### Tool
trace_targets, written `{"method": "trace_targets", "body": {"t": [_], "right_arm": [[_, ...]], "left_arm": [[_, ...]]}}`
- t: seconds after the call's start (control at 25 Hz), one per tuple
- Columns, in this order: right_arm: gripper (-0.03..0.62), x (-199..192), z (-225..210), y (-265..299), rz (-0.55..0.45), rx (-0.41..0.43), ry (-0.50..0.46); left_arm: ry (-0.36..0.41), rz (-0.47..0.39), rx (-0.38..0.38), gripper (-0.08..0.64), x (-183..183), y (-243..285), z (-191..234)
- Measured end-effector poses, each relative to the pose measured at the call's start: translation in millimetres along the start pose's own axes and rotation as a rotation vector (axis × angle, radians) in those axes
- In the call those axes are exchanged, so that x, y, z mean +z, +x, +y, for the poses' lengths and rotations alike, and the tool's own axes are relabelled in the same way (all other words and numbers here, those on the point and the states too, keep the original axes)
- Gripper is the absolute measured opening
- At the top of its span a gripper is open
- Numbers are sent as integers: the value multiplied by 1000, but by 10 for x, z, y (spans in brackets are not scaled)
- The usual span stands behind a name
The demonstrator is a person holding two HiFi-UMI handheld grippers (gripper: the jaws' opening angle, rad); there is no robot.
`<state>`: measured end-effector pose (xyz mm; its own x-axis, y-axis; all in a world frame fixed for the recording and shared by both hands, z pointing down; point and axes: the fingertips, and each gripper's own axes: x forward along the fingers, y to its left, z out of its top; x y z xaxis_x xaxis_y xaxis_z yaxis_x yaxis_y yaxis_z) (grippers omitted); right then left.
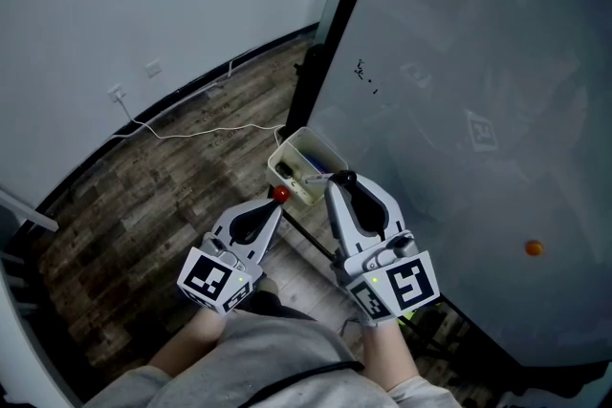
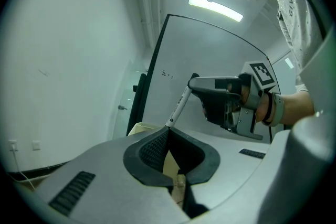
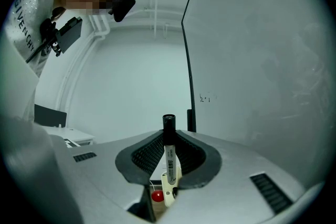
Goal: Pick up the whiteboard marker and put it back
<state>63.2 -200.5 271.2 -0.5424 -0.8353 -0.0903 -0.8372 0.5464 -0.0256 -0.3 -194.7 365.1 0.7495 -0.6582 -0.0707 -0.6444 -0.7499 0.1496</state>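
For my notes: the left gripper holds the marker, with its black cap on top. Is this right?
Wrong gripper. The right gripper holds the marker, with its black cap on top; the right gripper view shows it between those jaws. The left gripper is shut and empty.

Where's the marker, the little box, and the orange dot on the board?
marker (image 3: 169,162): right gripper view, its white barrel between the jaws.
box (image 1: 287,146): head view, its pale rim.
orange dot (image 1: 534,247): head view, its middle, on the whiteboard (image 1: 478,62).
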Motion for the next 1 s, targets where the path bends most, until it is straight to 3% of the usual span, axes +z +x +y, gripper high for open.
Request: {"method": "trace_targets", "body": {"t": [0.4,1.0], "right_arm": [[75,-92,-61,-14,18,-17,14],[75,-571,-163,129,81,-5,69]], "left_arm": [[-16,2,-8,15,-35,12,-3],[-43,55,29,15,-262,76,218]]}}
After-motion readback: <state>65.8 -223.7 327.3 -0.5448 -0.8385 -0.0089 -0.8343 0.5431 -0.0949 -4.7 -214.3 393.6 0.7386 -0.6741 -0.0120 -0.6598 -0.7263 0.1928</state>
